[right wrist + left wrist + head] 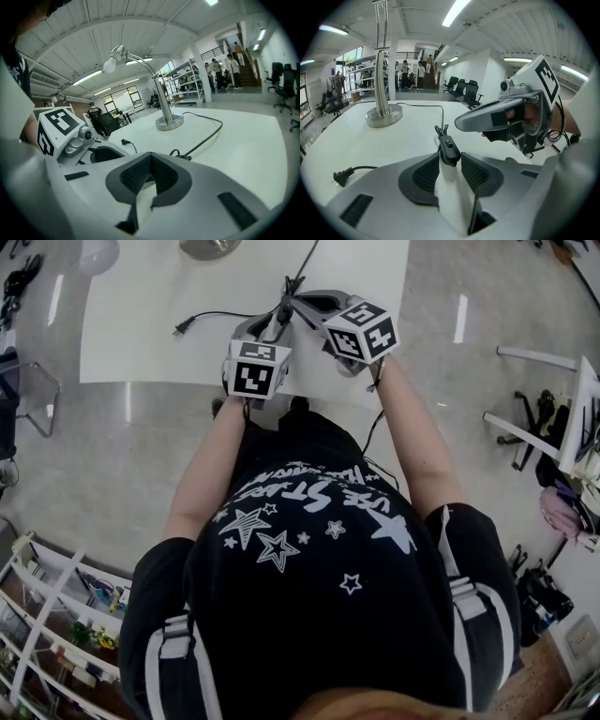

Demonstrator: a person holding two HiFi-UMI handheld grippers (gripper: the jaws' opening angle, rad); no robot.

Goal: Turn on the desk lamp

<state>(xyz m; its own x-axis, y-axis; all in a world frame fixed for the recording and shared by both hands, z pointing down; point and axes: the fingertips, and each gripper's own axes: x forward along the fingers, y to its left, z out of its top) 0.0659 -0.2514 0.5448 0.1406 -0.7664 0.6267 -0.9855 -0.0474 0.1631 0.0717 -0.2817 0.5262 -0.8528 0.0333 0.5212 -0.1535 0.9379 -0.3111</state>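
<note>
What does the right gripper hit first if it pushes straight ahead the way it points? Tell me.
Most likely the looped black cord just beyond the right gripper's tips, slightly to their right; behind it stands the lamp base. Depth is hard to judge.

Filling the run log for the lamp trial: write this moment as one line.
left tongs: clamped on inline cord switch | right tongs: shut, empty | desk lamp: upright on table | power plug: loose on table
</note>
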